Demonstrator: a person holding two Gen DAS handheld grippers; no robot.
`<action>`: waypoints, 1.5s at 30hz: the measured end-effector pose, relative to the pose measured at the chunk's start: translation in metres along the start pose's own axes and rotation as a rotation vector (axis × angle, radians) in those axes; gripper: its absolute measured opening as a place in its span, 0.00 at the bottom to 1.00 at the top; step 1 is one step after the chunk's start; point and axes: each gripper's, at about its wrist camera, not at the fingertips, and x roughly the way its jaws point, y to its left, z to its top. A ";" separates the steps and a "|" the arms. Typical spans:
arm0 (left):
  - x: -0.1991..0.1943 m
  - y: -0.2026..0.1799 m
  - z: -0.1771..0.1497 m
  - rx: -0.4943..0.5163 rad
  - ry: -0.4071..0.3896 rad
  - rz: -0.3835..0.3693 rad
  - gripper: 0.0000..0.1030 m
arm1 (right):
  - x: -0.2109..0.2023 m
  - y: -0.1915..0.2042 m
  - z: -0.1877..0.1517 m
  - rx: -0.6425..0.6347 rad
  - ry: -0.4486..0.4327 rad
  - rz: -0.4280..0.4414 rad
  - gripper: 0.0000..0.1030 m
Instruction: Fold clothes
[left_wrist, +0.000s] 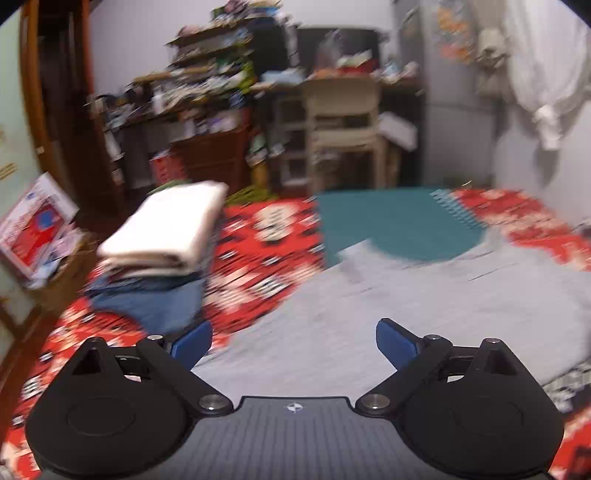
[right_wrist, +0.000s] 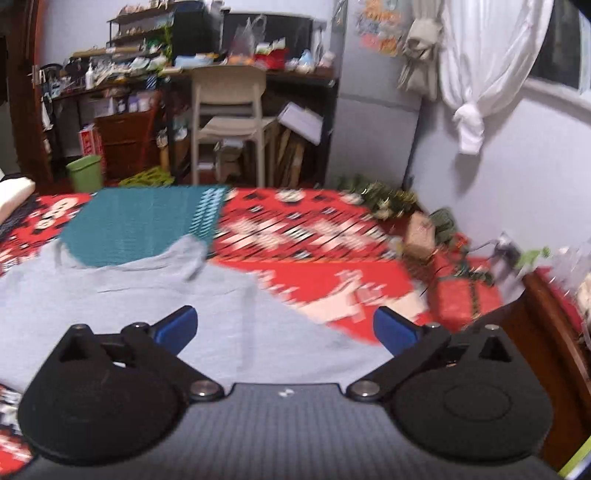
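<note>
Here both views are smeared by blur, so the red patterned bedspread (right_wrist: 325, 236) and the desk clutter beyond are hard to read. The left gripper (left_wrist: 294, 341) and right gripper (right_wrist: 284, 328) each have their jaws spread wide and empty, above the grey shirt (left_wrist: 406, 306) lying flat on the bed, its collar over a teal cloth (right_wrist: 140, 225). A stack of folded clothes (left_wrist: 166, 236) sits near the bed's left edge; bare bedspread lies toward the right edge.
</note>
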 end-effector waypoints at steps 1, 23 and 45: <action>-0.002 -0.007 0.001 -0.002 -0.008 -0.031 0.99 | 0.000 0.014 0.001 -0.011 0.017 -0.016 0.99; 0.046 -0.088 -0.021 0.068 0.126 -0.197 0.81 | 0.010 0.104 -0.042 -0.146 0.018 0.111 0.99; 0.042 -0.085 -0.025 -0.026 0.186 -0.326 0.04 | -0.005 0.105 -0.053 -0.115 0.075 0.223 0.67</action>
